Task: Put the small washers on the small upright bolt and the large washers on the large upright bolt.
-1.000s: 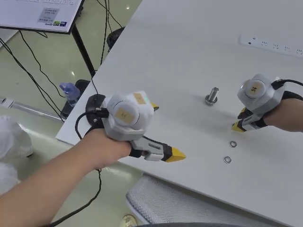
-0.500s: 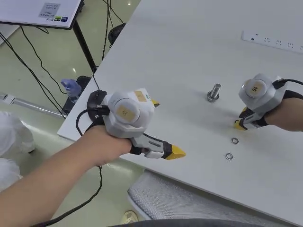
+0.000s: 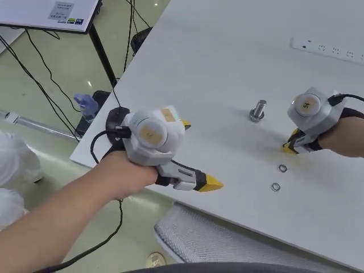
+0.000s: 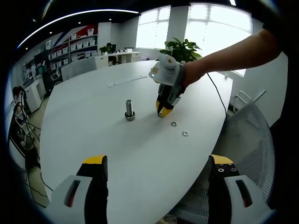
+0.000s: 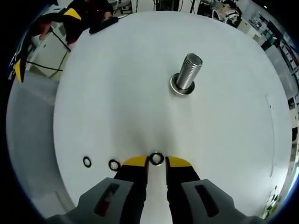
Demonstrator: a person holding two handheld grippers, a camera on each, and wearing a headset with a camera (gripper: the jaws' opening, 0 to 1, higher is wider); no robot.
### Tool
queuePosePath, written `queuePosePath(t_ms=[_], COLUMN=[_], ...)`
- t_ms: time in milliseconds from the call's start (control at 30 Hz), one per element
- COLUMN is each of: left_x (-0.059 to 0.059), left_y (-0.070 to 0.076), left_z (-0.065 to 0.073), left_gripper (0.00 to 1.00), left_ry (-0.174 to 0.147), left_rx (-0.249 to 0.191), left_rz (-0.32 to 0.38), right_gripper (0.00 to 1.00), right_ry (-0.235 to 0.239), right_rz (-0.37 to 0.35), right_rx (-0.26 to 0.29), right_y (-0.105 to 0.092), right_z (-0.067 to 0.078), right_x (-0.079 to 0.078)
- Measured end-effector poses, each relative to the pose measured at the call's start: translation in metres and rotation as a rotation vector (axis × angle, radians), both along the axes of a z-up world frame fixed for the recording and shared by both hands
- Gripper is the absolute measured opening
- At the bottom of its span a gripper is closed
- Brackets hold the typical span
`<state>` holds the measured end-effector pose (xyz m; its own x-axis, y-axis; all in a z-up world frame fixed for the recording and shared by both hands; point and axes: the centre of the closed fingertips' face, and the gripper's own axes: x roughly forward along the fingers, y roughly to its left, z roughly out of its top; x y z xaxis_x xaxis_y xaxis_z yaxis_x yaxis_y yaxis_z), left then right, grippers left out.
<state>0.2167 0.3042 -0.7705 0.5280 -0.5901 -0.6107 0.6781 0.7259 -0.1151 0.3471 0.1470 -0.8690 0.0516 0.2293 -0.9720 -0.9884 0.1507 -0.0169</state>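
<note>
One upright steel bolt (image 3: 257, 110) (image 4: 129, 110) (image 5: 187, 73) stands on the white table (image 3: 216, 62). My right gripper (image 3: 290, 149) (image 4: 162, 112) (image 5: 156, 163) rests tip-down on the table near the bolt, its jaws almost together and pinching a small washer (image 5: 156, 158) that lies flat at their tips. Two more small washers (image 3: 282, 168) (image 3: 276, 186) (image 5: 114, 164) (image 5: 87, 161) lie loose just beside it, toward the table's front edge. My left gripper (image 3: 199, 153) (image 4: 158, 161) hovers over the table's near edge, wide open and holding nothing.
A white power strip (image 3: 327, 51) lies at the table's far side. A mesh chair (image 3: 205, 239) sits under the near edge. Cables (image 3: 114, 85), a black device and a monitor stand are on the floor at left.
The head view has shifted a little. Both grippers and the loose washers keep their places.
</note>
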Motion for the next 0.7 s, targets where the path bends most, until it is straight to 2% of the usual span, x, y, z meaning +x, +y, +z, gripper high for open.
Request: queuePosePath(t_ms=[200,300,367,433,500,600,700], left_x=[-0.001,-0.001,-0.001,0.002,0.000,0.000,-0.001], left_y=[-0.001,-0.001,-0.001,0.000,-0.001,0.001,0.000], left_z=[0.001,0.002,0.003,0.006,0.006,0.004,0.004], left_gripper=[0.88,0.87,0.87,0.88,0.88,0.89,0.88], left_ry=[-0.002,-0.004,-0.009,-0.033,-0.020,-0.018,-0.017], left_rx=[-0.003,-0.004,-0.006,-0.003,-0.009,0.000,-0.011], left_rz=[0.001,0.002,0.003,0.007,0.005,0.000,0.005], right_gripper=[0.14,0.14,0.13,0.13,0.13,0.13,0.13], right_ry=[-0.012,-0.015,-0.011,-0.006,-0.002,-0.007,-0.003], right_rz=[0.026,0.017,0.002,-0.006,-0.021,-0.037,-0.046], right_rx=[-0.029,-0.032,-0.026,-0.014,0.000,0.025,0.026], right_y=[0.000,-0.001,-0.002,-0.002,-0.003,-0.001,-0.003], right_z=[0.000,0.000,0.000,0.001,0.001,0.006,0.012], right_x=[-0.003,-0.002,-0.001,-0.001,-0.002,-0.003,-0.004])
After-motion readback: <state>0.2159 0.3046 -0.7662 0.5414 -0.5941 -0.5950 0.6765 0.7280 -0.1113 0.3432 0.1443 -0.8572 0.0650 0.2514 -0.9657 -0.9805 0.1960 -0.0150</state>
